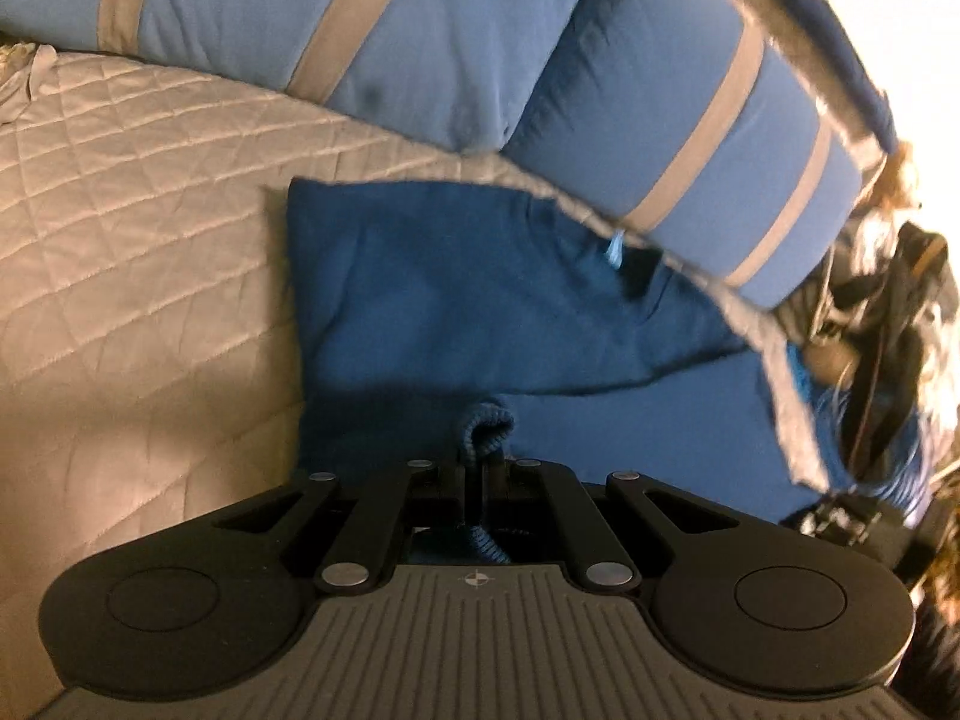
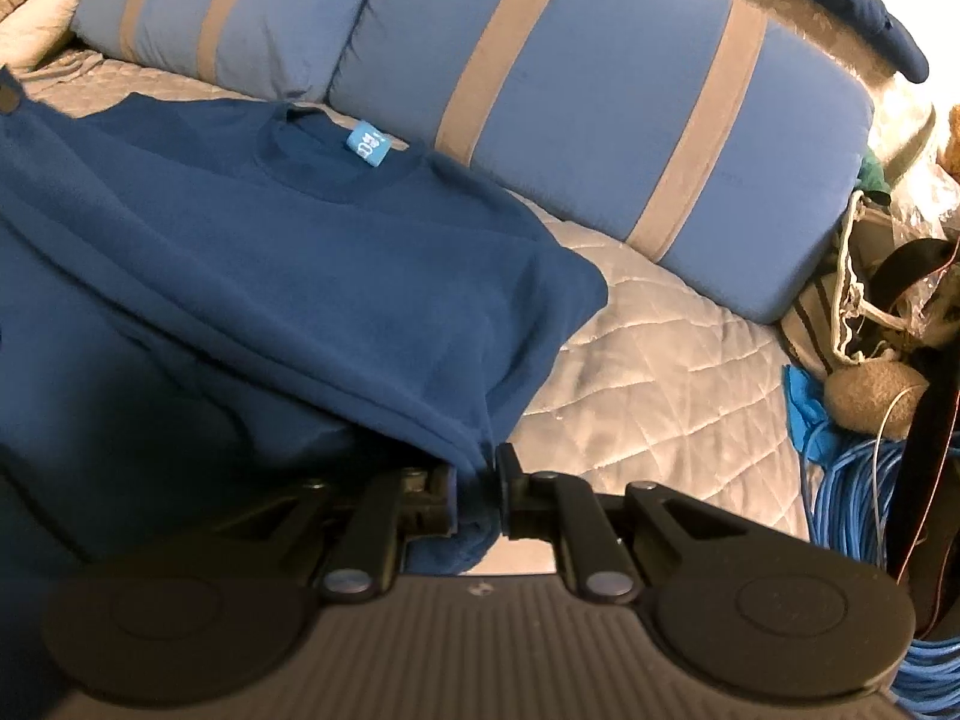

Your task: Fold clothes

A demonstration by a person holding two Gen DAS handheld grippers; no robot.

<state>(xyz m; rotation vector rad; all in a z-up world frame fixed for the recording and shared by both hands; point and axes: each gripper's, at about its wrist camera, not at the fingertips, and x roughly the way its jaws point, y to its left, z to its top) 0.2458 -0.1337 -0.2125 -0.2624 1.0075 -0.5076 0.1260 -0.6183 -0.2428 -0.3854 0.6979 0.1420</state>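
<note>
A dark blue sweatshirt (image 1: 456,294) lies on a quilted beige bedspread (image 1: 132,252), partly folded. My left gripper (image 1: 480,468) is shut on its ribbed cuff (image 1: 486,426), which bunches up between the fingers. In the right wrist view the sweatshirt (image 2: 312,252) spreads from the left, its collar and light blue label (image 2: 367,145) towards the pillows. My right gripper (image 2: 477,480) is shut on a gathered edge of the sweatshirt and holds it lifted off the bedspread (image 2: 648,384).
Two blue pillows with beige stripes (image 2: 540,96) lie along the head of the bed, also in the left wrist view (image 1: 372,30). Beside the bed on the right are bags (image 2: 870,312), a coil of blue cable (image 2: 852,492) and other clutter.
</note>
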